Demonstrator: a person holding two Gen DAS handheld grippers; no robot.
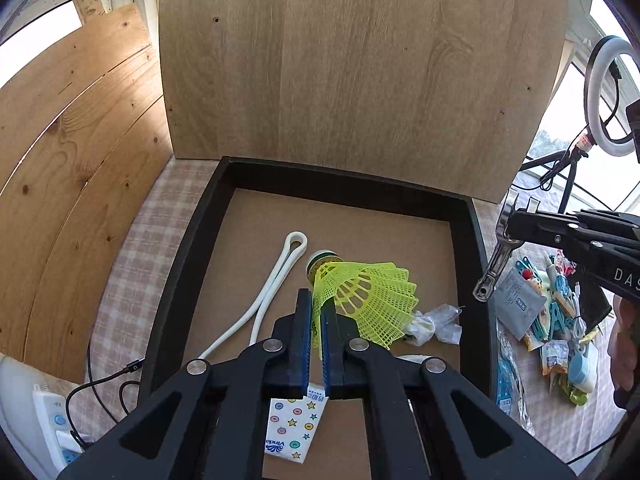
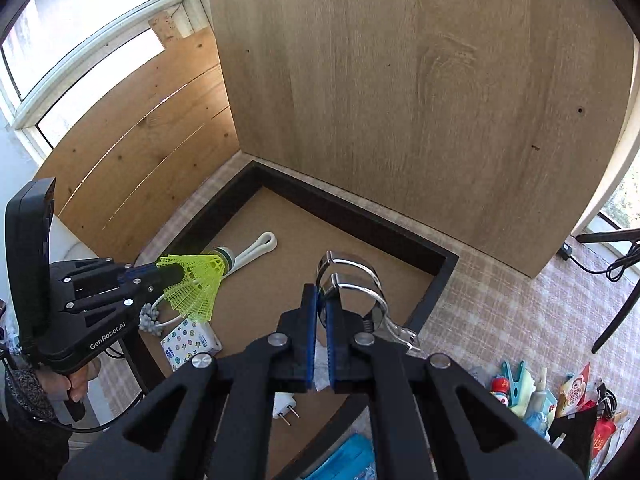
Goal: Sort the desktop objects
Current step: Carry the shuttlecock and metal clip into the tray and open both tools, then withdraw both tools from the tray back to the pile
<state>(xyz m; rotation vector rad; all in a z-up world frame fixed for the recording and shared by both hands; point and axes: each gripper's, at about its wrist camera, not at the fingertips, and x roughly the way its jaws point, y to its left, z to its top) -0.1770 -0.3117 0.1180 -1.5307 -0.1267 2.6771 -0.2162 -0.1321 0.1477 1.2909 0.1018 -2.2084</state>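
My left gripper (image 1: 317, 304) is shut on the skirt of a yellow shuttlecock (image 1: 360, 292) and holds it above the black-walled tray (image 1: 180, 280). It also shows in the right wrist view (image 2: 178, 274) with the shuttlecock (image 2: 196, 280). My right gripper (image 2: 322, 300) is shut on a shiny metal clip tool (image 2: 356, 284) over the tray's right part (image 2: 436, 276). In the left wrist view the right gripper (image 1: 508, 226) holds the metal tool (image 1: 496, 264) above the tray's right wall.
In the tray lie a white loop strap (image 1: 276, 276), a tissue pack (image 1: 296, 428), crumpled plastic (image 1: 436, 324) and a white plug (image 2: 286, 404). A pile of clips and packets (image 1: 556, 320) lies right of the tray on the checked cloth. Wooden boards (image 1: 352, 80) stand behind.
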